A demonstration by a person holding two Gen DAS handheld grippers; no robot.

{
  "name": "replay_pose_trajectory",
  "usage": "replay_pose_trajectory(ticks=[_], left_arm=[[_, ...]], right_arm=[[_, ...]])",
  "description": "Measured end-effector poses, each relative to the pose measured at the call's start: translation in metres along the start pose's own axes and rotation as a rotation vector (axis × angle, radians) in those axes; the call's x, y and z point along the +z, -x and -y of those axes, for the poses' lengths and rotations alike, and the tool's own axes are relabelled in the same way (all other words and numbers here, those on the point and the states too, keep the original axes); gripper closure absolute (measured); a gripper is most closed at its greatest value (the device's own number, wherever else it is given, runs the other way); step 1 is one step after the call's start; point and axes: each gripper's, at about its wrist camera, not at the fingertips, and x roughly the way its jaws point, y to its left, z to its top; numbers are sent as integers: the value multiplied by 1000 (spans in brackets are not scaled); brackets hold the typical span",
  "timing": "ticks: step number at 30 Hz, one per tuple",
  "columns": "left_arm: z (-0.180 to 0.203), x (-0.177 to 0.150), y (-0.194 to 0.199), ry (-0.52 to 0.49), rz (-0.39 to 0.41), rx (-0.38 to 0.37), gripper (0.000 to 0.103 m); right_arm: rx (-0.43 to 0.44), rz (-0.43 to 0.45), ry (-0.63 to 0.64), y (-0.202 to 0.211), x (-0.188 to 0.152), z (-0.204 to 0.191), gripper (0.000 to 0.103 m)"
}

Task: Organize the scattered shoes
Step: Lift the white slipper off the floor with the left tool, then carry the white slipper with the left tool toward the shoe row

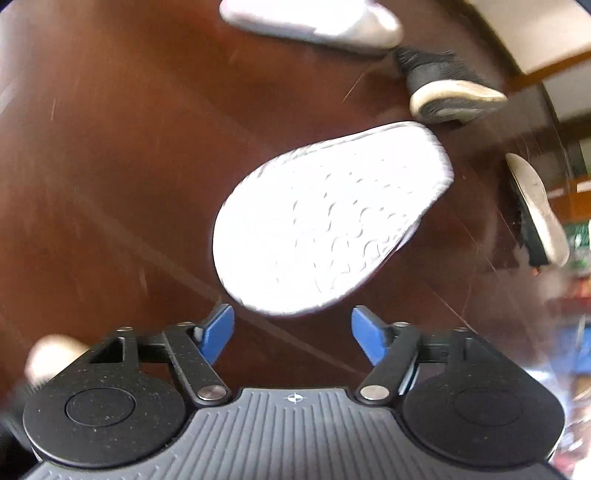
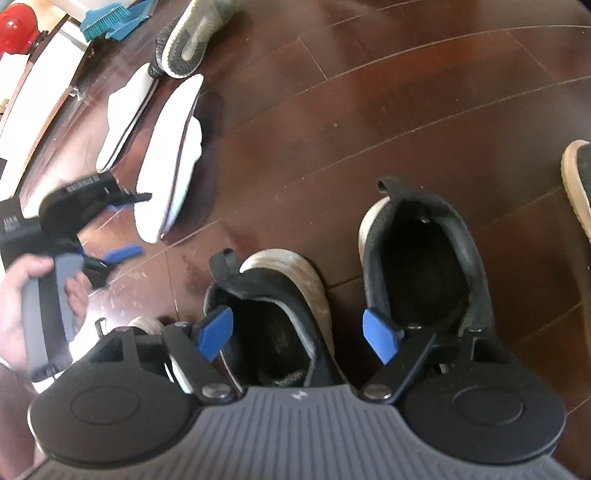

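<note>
left tongs (image 1: 292, 334) spread wide, gripping nothing, we see a white slipper (image 1: 325, 221) sole-up on the wooden floor (image 1: 110, 166) just ahead | right tongs (image 2: 298, 334) spread wide, empty, over two black shoes (image 2: 273, 314) side by side, apart | second white slipper (image 2: 122, 114) beyond

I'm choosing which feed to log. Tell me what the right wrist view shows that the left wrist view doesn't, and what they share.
Only the right wrist view shows the pair of black shoes standing side by side under the right tongs, which are open, the blue brush, the red object, and the person's hand gripping the left tongs.

Only the left wrist view shows the white slipper's textured sole head-on, just ahead of its open jaws.

Both show the dark wooden floor and that white slipper.
</note>
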Motion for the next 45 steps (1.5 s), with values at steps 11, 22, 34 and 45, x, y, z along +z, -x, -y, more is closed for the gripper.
replay_pose_trajectory(ticks=[11, 22, 34, 45], left_arm=[[83, 4, -9, -600, 125, 29, 18], [102, -38, -69, -885, 110, 276, 19], [8, 66, -11, -167, 48, -87, 36], [-5, 73, -8, -182, 82, 69, 30]], right_arm=[[16, 20, 35, -5, 9, -8, 22], [22, -9, 30, -15, 6, -10, 22], [28, -16, 14, -12, 4, -5, 22], [42, -31, 23, -22, 7, -18, 22]])
